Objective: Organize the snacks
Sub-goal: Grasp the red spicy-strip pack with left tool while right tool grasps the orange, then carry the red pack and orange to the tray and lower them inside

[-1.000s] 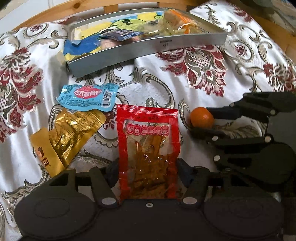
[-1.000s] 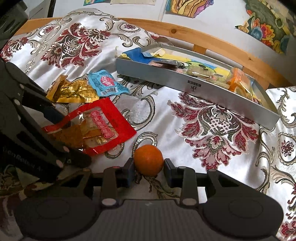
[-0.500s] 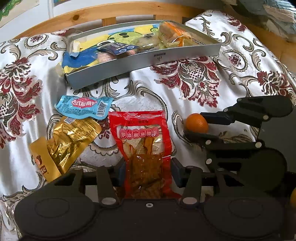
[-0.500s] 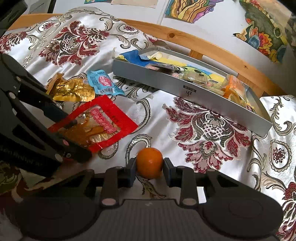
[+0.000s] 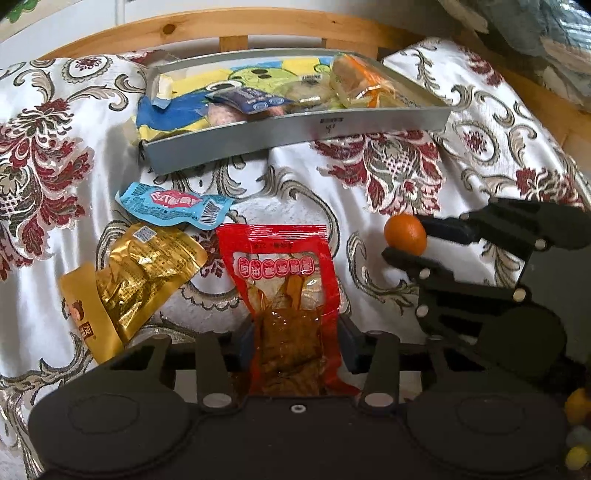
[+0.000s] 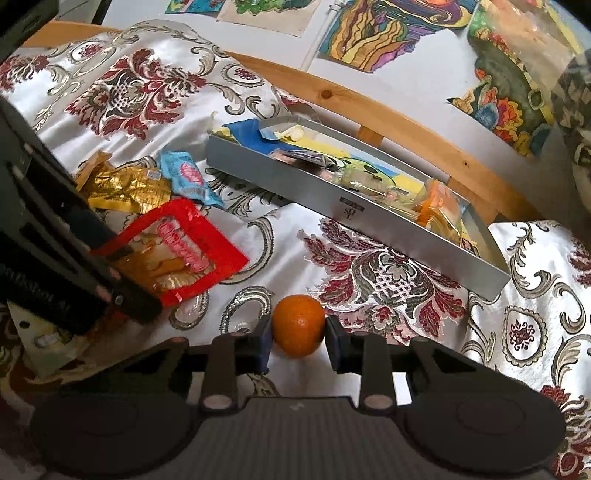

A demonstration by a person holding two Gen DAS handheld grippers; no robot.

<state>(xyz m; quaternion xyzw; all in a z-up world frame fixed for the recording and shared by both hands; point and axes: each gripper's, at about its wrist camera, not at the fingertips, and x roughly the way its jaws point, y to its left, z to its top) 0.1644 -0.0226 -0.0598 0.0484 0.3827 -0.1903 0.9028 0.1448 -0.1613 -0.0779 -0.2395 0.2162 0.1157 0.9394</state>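
My left gripper (image 5: 293, 341) is shut on the lower end of a red snack packet (image 5: 286, 291), which tilts up off the cloth; the same red packet (image 6: 177, 254) shows at the left of the right wrist view. My right gripper (image 6: 298, 339) is shut on a small orange (image 6: 298, 325), and that orange (image 5: 405, 234) appears held off the cloth in the left wrist view. A long grey tin tray (image 5: 295, 134) with several snacks inside lies ahead near the wooden rail. The grey tray (image 6: 351, 212) runs diagonally in the right wrist view.
A blue packet (image 5: 173, 208) and a gold packet (image 5: 136, 284) lie on the floral cloth left of the red one. A wooden bed rail (image 6: 406, 122) borders the far side, with colourful drawings (image 6: 384, 33) on the wall behind.
Both grippers have lifted and pulled back from the cloth, carrying the red packet and the orange. The tray now sits farther off in both views.
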